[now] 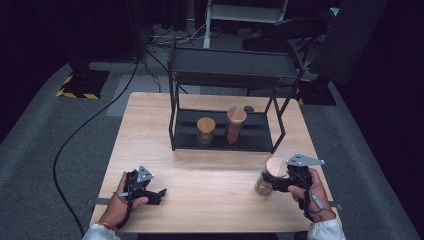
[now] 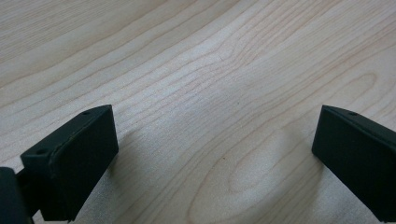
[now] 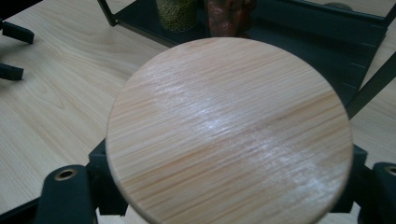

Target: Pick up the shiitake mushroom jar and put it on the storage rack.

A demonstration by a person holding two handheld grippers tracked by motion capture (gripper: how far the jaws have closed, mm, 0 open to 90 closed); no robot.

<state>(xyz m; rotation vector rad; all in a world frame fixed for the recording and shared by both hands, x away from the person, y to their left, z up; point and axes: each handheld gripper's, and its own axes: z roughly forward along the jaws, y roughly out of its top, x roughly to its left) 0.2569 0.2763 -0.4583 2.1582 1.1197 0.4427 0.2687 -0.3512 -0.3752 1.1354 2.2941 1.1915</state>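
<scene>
The right gripper (image 1: 272, 181) pinches a clear glass jar with a round bamboo lid (image 1: 269, 176) just under the lid, near the bench's front right corner. The jar stands upright, its base at or just above the wood. The left gripper (image 1: 159, 194) rests near the front left corner, jaws spread, with nothing between them.

The hold sits high on smooth glass, so a quick lift or tilt could let the jar slip or swing, or pop the lid loose. Carried to the black metal two-tier rack (image 1: 223, 142) at the back edge, it could knock the short lidded jar (image 1: 205, 130) or the taller lidded jar (image 1: 235, 124).

The pale wooden bench (image 1: 210, 185) stands on grey carpet in a dark room.
</scene>
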